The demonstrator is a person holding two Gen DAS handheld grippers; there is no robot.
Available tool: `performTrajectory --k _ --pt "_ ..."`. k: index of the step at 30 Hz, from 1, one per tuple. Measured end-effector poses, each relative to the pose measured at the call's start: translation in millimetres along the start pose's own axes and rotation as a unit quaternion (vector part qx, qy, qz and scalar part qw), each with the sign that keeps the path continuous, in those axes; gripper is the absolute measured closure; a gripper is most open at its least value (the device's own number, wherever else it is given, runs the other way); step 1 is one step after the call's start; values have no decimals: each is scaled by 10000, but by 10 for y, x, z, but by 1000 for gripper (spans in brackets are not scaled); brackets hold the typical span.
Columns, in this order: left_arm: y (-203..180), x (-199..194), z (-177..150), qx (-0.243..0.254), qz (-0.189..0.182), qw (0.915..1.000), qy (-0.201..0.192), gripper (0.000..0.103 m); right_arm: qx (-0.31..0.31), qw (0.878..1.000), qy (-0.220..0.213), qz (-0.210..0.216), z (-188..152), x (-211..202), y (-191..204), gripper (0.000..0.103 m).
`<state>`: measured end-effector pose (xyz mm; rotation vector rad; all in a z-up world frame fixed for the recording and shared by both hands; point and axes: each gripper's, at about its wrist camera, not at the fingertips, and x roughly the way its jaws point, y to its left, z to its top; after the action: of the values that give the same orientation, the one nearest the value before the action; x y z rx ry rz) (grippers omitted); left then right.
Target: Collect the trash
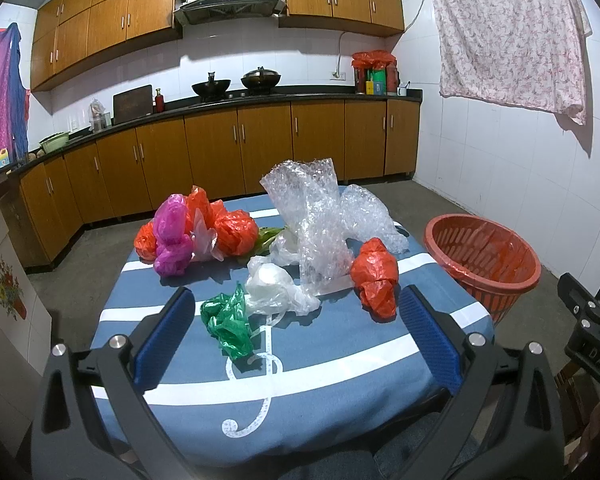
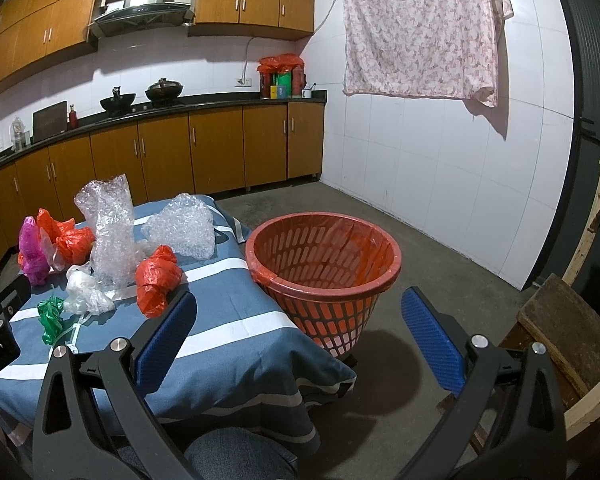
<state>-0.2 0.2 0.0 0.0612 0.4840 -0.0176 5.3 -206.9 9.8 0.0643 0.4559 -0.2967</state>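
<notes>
Crumpled plastic trash lies on a blue striped tablecloth [image 1: 320, 368]: a green bag [image 1: 228, 322], a white bag [image 1: 276, 286], an orange bag [image 1: 376, 278], tall bubble wrap [image 1: 312, 216], a pink bag [image 1: 172, 240] and more orange bags [image 1: 232, 228]. An orange basket [image 2: 324, 264] with a red liner stands on the floor right of the table. My left gripper [image 1: 296, 308] is open and empty, just short of the green and white bags. My right gripper [image 2: 296, 312] is open and empty, in front of the basket.
Kitchen cabinets and a dark counter [image 1: 260, 96] run along the back wall. A floral cloth [image 2: 420, 28] hangs on the white tiled wall. A wooden frame and board [image 2: 564, 320] stand at the far right. The floor is bare concrete around the basket.
</notes>
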Motion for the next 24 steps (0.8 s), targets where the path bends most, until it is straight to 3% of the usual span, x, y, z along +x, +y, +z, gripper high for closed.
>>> performTrajectory --k 16,24 --pt "87 69 -93 -92 144 9998 74 4 -75 9997 207 143 -21 139 82 2" --pt "738 306 -317 -503 693 9951 492 4 89 9951 556 807 29 525 266 2"
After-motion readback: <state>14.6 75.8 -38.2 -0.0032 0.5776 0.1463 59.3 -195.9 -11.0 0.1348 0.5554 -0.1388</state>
